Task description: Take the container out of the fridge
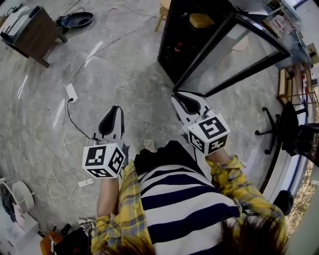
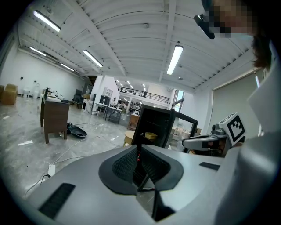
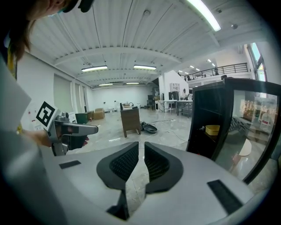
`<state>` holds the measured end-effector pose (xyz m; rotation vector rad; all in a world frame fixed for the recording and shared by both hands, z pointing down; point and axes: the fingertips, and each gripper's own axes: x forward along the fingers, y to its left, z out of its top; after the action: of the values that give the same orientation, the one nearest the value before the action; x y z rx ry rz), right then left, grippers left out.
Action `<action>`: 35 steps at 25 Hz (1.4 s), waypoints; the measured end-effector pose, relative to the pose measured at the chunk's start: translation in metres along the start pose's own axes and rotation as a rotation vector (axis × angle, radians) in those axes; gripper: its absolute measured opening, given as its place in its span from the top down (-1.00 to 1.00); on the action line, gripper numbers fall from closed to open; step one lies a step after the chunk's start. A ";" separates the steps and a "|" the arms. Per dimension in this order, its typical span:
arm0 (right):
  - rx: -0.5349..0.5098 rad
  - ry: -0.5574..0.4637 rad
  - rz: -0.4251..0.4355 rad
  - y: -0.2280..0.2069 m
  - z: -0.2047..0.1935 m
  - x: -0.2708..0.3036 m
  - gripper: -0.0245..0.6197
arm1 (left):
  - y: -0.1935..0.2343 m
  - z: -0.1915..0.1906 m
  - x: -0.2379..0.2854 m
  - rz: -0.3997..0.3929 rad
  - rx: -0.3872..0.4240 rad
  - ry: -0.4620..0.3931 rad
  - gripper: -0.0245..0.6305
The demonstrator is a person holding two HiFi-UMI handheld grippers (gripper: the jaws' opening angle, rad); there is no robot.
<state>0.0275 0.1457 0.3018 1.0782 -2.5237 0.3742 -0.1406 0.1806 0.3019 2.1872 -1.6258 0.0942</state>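
Observation:
A black fridge [image 1: 175,52] stands ahead on the right, its glass door [image 1: 239,50] swung open. A yellow container [image 1: 201,20] sits on a shelf inside; it also shows in the left gripper view as the container [image 2: 151,136] and in the right gripper view as the container [image 3: 212,129]. My left gripper [image 1: 113,121] and right gripper [image 1: 187,103] are held in front of the person's body, well short of the fridge. The left gripper [image 2: 138,151] has its jaws together with nothing between them. The right gripper [image 3: 141,147] is also shut and empty.
A brown wooden cabinet [image 1: 32,32] stands at the far left, with a dark dish-like object [image 1: 79,20] beside it. A power strip [image 1: 72,92] and white cables lie on the grey floor. A black office chair [image 1: 286,127] is at the right and a wooden stool [image 1: 163,10] behind the fridge.

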 end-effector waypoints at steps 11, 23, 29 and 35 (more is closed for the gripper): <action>-0.147 0.004 -0.027 -0.023 0.027 0.044 0.82 | 0.021 0.011 0.033 0.027 -0.024 -0.005 0.80; -0.227 0.029 0.010 -0.079 0.053 0.122 0.70 | 0.058 0.045 0.112 0.098 -0.016 -0.013 0.80; -0.218 0.045 -0.001 -0.110 0.060 0.148 0.63 | 0.057 0.050 0.154 0.082 -0.022 0.006 0.80; -0.211 0.064 -0.031 -0.136 0.060 0.162 0.61 | 0.053 0.051 0.185 0.053 -0.020 0.021 0.80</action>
<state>0.0098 -0.0716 0.3309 1.0056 -2.4227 0.1276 -0.1405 -0.0173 0.3241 2.1218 -1.6665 0.1155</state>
